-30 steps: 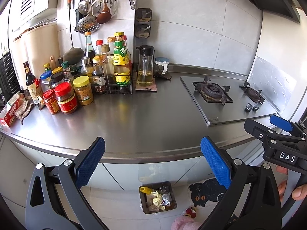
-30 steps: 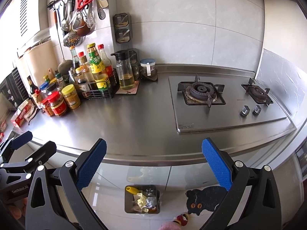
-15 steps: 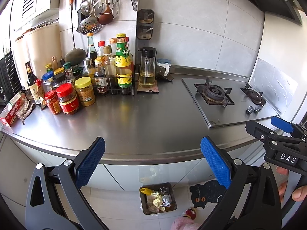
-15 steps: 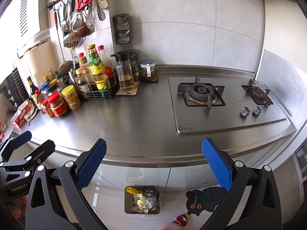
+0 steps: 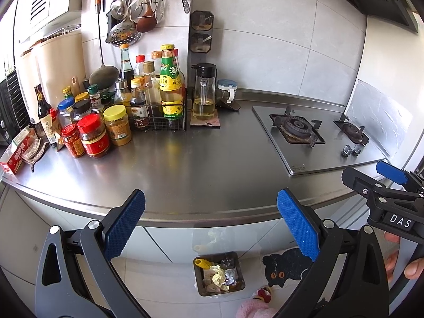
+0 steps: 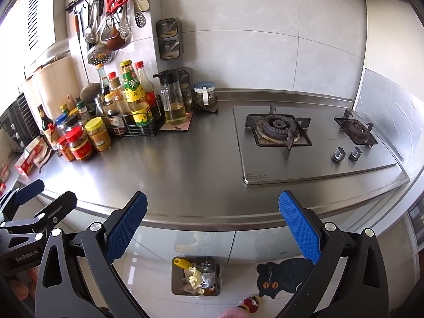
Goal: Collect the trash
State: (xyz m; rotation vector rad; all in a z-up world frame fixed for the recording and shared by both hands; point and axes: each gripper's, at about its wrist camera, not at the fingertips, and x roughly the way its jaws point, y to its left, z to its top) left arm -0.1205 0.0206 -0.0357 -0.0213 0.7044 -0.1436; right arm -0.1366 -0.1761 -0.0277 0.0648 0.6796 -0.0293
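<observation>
Left gripper point(image 5: 210, 224): you hold it level before the counter edge, blue pads spread wide, nothing between them.
Right gripper point(image 6: 213, 225): yours is likewise splayed wide and empty, at about the same height as the left one; in the left wrist view its blue-tipped finger shows at the far right, with your fingers point(image 5: 413, 267) wrapped on the handle below it.
Trash bin point(image 5: 239, 288): it sits on the tiled floor below the counter front, between the spread pads in both views, well apart from either gripper.
Trash point(image 5: 218, 274): inside the bin lie crumpled pale paper, a foil wad and a yellow piece in the far left corner (finer bits are too small to name).
Counter point(image 5: 185, 164): the steel top before you is bare in the middle.
Condiments point(image 5: 116, 122): jars and bottles crowd the back left, some in a wire rack.
Oil dispenser point(image 5: 203, 92): upright on a mat just right of the rack.
Stove point(image 5: 315, 135): two burners, set into the right side.
Cat mat point(image 5: 286, 267): on the floor, just right of the bin.
</observation>
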